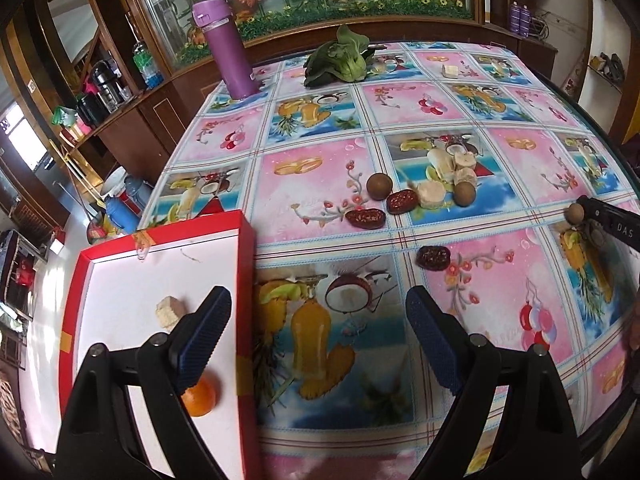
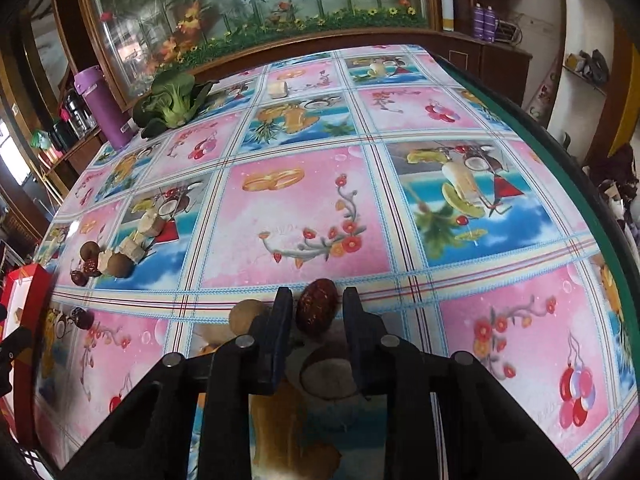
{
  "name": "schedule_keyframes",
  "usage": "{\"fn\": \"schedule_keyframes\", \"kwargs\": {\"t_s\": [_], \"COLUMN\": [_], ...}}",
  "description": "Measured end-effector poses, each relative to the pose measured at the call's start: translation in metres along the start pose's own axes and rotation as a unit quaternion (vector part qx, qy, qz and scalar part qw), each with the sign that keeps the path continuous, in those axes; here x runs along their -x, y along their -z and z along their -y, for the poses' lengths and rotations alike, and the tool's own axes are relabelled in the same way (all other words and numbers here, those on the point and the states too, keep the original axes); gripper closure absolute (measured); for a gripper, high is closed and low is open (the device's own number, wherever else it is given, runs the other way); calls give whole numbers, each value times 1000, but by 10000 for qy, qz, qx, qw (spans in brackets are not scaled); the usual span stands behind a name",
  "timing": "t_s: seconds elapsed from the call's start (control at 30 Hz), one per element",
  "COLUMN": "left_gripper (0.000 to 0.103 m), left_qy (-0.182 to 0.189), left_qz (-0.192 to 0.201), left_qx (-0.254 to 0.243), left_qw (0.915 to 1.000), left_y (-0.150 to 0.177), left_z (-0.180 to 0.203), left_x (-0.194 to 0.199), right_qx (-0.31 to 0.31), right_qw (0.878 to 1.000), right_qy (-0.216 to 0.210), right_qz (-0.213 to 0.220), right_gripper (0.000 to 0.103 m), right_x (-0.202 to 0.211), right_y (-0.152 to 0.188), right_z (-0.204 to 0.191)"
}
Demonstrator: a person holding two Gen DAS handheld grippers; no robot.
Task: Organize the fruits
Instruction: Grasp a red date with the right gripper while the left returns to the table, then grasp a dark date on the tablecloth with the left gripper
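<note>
Right wrist view shows your right gripper (image 2: 314, 308) with its jaws narrowed around a red date (image 2: 316, 306); whether they already press it, I cannot tell. A longan (image 2: 246, 316) lies just left of it. Your left gripper (image 1: 318, 336) has its jaws wide above the near edge of the red box (image 1: 246, 280), where an orange (image 1: 202, 398) and a pale fruit chunk (image 1: 170, 312) lie. More dates and longans (image 1: 408, 196) sit at the table's (image 1: 312, 128) centre.
</note>
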State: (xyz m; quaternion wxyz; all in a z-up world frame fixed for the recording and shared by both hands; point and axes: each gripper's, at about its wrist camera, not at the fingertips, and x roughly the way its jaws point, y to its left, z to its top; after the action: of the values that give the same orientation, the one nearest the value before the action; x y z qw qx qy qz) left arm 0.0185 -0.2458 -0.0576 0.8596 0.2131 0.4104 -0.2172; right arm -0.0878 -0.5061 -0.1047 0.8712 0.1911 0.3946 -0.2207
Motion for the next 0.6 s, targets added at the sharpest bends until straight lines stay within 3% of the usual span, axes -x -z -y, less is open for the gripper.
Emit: {"fn": "schedule_keyframes", "kwargs": {"t_s": [0.13,0.3,0.5,0.6], "left_gripper": [14,14,14,14], "left_qy": [150,313,528,568], "left_qz": [-103,-294,-382,-425], "left_qx": [3,-45,52,80], "left_qw": [9998,9991,9979,9975], "left_y": [-6,-7,-11,-14], "left_z": [10,23,29,34], "left_x": [-9,-21,-30,-36], "right_qx": [80,-44,-215,-260], "right_qw": [10000,9998,9971,9960], "right_qy": [12,-162,-535,-503], "right_qz": [13,101,498,685], "right_gripper": [85,85,85,85], "right_x": [-1,0,11,16], "right_y": [0,2,1,0], "right_z": [-1,5,9,10]}}
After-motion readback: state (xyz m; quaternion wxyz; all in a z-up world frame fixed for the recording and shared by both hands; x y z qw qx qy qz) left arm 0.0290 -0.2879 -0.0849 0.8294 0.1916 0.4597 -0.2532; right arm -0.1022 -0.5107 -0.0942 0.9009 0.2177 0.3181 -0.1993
